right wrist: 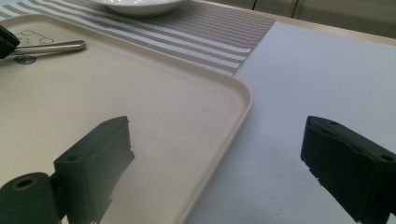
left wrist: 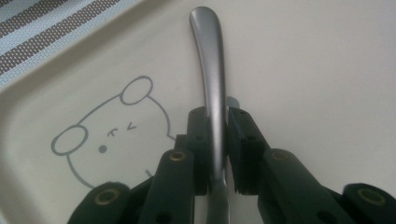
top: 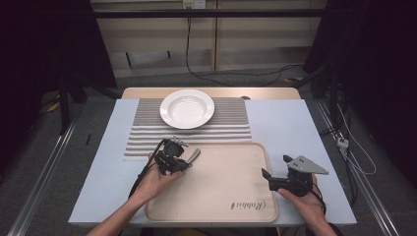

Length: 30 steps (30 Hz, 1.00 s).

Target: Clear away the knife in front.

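A metal utensil handle point(left wrist: 212, 79) is clamped between the jaws of my left gripper point(left wrist: 218, 140), which is shut on it just above the beige tray point(left wrist: 327, 93). From above, the left gripper point(top: 183, 161) sits at the tray's upper left corner with the handle point(top: 194, 156) sticking out to the right. The utensil's working end is hidden behind the jaws. My right gripper point(right wrist: 215, 158) stands open with nothing between its jaws, over the tray's right edge point(right wrist: 233, 116). In the high view the right gripper point(top: 275, 178) hovers at the tray's right side.
A white plate point(top: 187, 108) rests on a striped placemat point(top: 231, 125) behind the tray point(top: 221, 191). A pale blue mat point(top: 290, 123) covers the table on both sides. A bear drawing point(left wrist: 112, 130) is printed in the tray's corner.
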### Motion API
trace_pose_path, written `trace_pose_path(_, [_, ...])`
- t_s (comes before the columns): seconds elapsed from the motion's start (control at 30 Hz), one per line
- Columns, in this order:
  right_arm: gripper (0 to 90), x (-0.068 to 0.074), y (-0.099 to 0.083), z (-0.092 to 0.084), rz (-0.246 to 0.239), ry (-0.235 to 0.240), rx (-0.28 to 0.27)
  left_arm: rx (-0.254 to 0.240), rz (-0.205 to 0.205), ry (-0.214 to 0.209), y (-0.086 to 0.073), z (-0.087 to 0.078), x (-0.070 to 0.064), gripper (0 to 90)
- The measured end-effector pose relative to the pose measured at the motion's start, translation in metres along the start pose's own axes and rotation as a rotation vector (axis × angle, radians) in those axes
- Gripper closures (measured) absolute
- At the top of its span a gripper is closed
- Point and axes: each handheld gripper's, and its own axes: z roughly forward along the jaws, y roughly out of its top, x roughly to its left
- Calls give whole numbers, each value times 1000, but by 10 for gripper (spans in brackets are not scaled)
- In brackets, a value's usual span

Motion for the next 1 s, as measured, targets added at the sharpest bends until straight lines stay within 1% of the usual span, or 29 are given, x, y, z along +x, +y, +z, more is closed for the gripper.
trace_pose_path(0.03, [85, 0, 0, 0, 0, 1, 1, 4, 3, 4, 0, 1, 0, 798])
trace_pose_path(0.13, [86, 0, 0, 0, 0, 1, 1, 10, -13, -1, -2, 4, 0, 797])
trace_pose_path(0.2, [85, 0, 0, 0, 0, 1, 1, 11, -8, 1, -2, 4, 0, 797])
trace_pose_path(0.23, [85, 0, 0, 0, 0, 1, 2, 9, -11, 1, -2, 4, 0, 797])
trace_pose_path(0.27, [86, 0, 0, 0, -1, 1, 2, 13, -3, -1, -2, 4, 0, 797])
trace_pose_path(0.4, [84, 0, 0, 0, 4, 3, 1, 1, -13, -11, -5, 4, 1, 792])
trace_pose_path(0.47, [84, 0, 0, 1, 2, 4, 4, 7, -6, -11, -5, 3, 1, 790])
trace_pose_path(0.53, [84, 0, 0, 1, 3, 5, 4, 4, -10, -28, -6, 3, 1, 738])
trace_pose_path(0.6, [85, 0, 0, 1, 0, 5, 4, 8, 3, -26, -6, 3, 1, 683])
trace_pose_path(0.63, [85, 0, 0, 0, 1, 5, 2, 9, 2, -48, -5, 2, 3, 667])
trace_pose_path(0.67, [84, 0, 0, 0, 1, 5, 3, 4, 0, -54, -5, 3, 3, 638])
trace_pose_path(0.73, [85, 0, 0, 1, -2, 6, 6, 0, 15, -25, -5, 4, 4, 587])
trace_pose_path(0.8, [85, 0, 0, 1, 0, 7, 7, -9, 21, -35, -6, 4, 6, 501])
trace_pose_path(0.83, [85, 0, 0, 1, 0, 6, 6, -19, 27, -32, -5, 3, 6, 452])
trace_pose_path(0.9, [85, 0, 0, 0, 1, 6, 5, -46, 41, -19, -5, 3, 6, 396])
trace_pose_path(0.97, [85, 0, -1, -1, 5, 5, 3, -67, 47, -10, -4, 2, 6, 302])
trace_pose_path(1.0, [85, 0, -1, -1, 8, 6, 3, -76, 43, -19, -3, 2, 7, 266])
